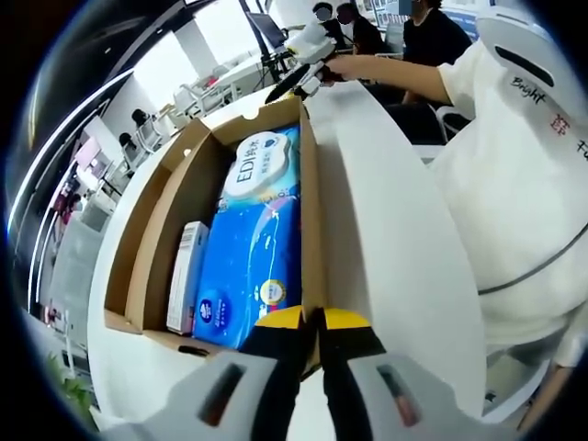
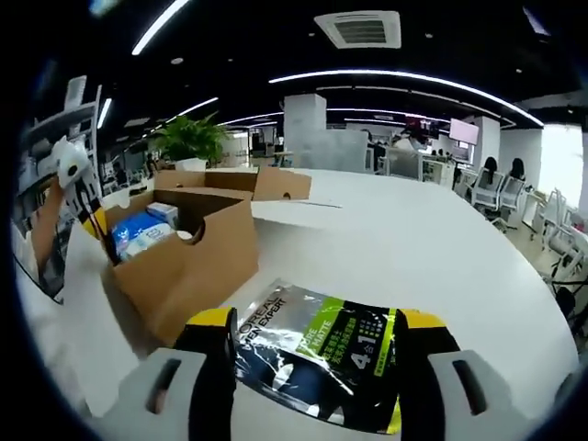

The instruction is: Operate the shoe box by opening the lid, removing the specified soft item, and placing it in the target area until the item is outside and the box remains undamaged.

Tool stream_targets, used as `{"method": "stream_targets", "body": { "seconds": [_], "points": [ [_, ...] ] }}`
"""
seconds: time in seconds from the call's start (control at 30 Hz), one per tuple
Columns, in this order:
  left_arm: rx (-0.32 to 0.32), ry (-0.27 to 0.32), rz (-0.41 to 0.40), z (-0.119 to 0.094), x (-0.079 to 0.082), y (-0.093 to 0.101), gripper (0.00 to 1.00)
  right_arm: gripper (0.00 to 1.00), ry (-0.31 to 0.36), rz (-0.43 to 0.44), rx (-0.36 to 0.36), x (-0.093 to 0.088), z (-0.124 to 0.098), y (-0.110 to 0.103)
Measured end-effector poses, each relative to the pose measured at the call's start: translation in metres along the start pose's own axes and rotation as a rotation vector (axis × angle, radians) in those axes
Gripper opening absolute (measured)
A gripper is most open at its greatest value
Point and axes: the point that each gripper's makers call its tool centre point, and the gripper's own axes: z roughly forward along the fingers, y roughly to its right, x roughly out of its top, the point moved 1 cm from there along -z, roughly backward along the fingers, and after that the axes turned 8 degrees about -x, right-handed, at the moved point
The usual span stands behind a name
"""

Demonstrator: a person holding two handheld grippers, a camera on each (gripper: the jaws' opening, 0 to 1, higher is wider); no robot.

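One open shoe box (image 1: 138, 266), left claw (image 1: 322, 323) pinching its wall, right claw (image 2: 315, 338) straddling one pouch (image 2: 322, 354), grip unclear

Left gripper view: camera sits close over one short end of the open shoe box (image 1: 220, 230), looking steeply down its length to the far end, where the right gripper (image 1: 299, 78) shows.

Right gripper view: camera low, near the white table (image 2: 432, 248), facing level across it toward the office; the box stands ahead to the left, with the left gripper (image 2: 78, 188) at its far edge.

Shared: the box, its blue packs, the tabletop.
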Motion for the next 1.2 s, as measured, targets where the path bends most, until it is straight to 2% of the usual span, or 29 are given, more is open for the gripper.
{"method": "stream_targets", "body": {
  "seconds": [0.07,0.2,0.3,0.4,0.5,0.57,0.6,0.7,0.93,1.07,1.13,1.2],
  "points": [
    [0.002,-0.003,0.000,0.000,0.000,0.000,0.05,0.70,-0.003,0.025,0.027,0.005,-0.004,-0.002],
    [0.000,-0.004,-0.001,0.000,0.000,0.000,0.05,0.65,0.053,0.015,0.028,0.021,-0.008,-0.004],
    [0.002,-0.007,0.006,0.000,0.000,0.000,0.05,0.67,0.084,-0.031,0.037,0.033,-0.010,-0.007],
    [0.001,-0.005,0.005,0.000,0.000,0.000,0.05,0.58,0.104,-0.049,0.053,0.045,-0.014,-0.010],
    [-0.003,-0.001,0.005,0.000,0.000,0.000,0.05,0.55,0.105,-0.068,0.061,0.056,-0.017,-0.012],
    [-0.003,-0.001,0.006,0.000,0.000,0.000,0.05,0.41,0.102,-0.076,0.063,0.064,-0.022,-0.011],
    [-0.003,-0.001,0.005,0.000,0.000,0.000,0.05,0.38,0.100,-0.078,0.067,0.065,-0.023,-0.012],
    [-0.006,0.000,0.004,0.000,0.000,0.000,0.05,0.52,0.116,-0.047,0.135,0.078,-0.026,-0.021],
    [-0.022,0.002,-0.005,0.000,0.000,0.001,0.04,0.48,0.086,-0.130,0.179,0.084,-0.025,-0.031],
    [-0.023,0.003,-0.006,0.000,0.000,0.001,0.04,0.48,0.097,-0.143,0.288,0.091,-0.029,-0.044],
    [-0.023,0.003,-0.009,0.000,0.000,0.001,0.04,0.50,0.089,-0.140,0.273,0.092,-0.028,-0.042],
    [-0.024,0.005,-0.015,0.000,0.000,0.001,0.04,0.50,0.104,-0.182,0.308,0.095,-0.033,-0.049]
  ]
}}
